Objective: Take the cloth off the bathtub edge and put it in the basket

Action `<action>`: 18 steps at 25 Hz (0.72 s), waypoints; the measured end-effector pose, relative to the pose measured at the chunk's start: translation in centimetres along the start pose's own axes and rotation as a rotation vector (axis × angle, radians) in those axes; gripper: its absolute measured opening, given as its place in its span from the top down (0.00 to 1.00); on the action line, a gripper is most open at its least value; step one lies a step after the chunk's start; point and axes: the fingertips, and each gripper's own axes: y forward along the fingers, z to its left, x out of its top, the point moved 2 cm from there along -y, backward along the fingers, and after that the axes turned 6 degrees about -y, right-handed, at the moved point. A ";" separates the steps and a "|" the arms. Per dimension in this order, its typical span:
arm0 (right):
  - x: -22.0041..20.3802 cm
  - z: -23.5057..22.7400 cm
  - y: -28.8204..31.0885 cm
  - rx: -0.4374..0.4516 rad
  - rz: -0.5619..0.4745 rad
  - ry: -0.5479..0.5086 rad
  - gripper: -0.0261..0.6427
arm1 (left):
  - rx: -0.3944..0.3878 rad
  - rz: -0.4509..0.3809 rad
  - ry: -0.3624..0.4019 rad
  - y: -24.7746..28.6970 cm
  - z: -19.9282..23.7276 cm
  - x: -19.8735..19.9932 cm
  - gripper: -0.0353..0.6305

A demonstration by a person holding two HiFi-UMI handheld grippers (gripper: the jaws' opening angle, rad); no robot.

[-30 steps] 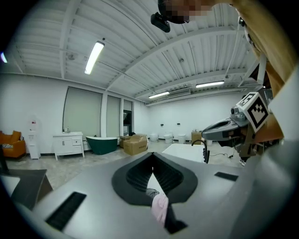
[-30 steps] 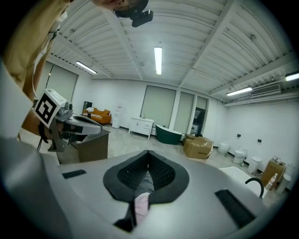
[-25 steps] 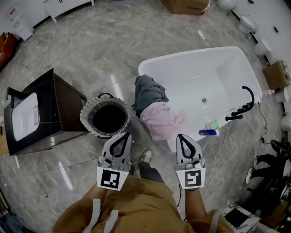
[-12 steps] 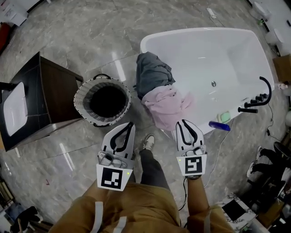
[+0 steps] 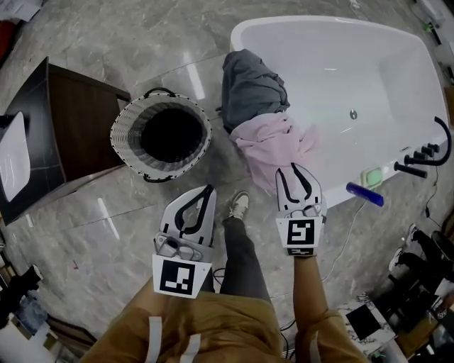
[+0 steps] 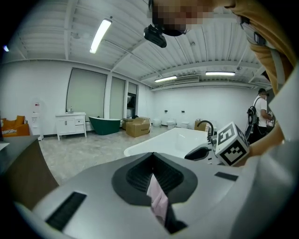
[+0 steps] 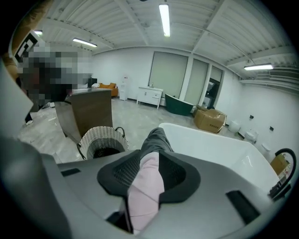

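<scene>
My right gripper (image 5: 296, 170) has jaws narrowly apart, just opening, nothing held. The crumpled pink cloth (image 5: 273, 142) lies ahead on the white bathtub (image 5: 284, 21) edge, touching a grey cloth (image 5: 252, 88). Risk: so narrow a gap pinches one fold, or drags the grey cloth along. My left gripper (image 5: 208, 188) has its jaws closed, empty.

Worn: mustard-brown top (image 5: 213, 322), pale straps (image 5: 150, 337), dark trousers (image 5: 241, 248), pale sneaker (image 5: 239, 205). Left gripper (image 5: 207, 190), right gripper (image 5: 295, 170): grey-white shells, black-and-white marker cubes (image 5: 179, 276). Right jaws have just been opening, nothing gripped.
</scene>
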 end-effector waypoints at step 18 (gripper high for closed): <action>-8.8 -0.3 8.7 0.085 0.206 0.012 0.57 | 0.029 0.033 -0.039 3.6 1.1 -3.8 0.94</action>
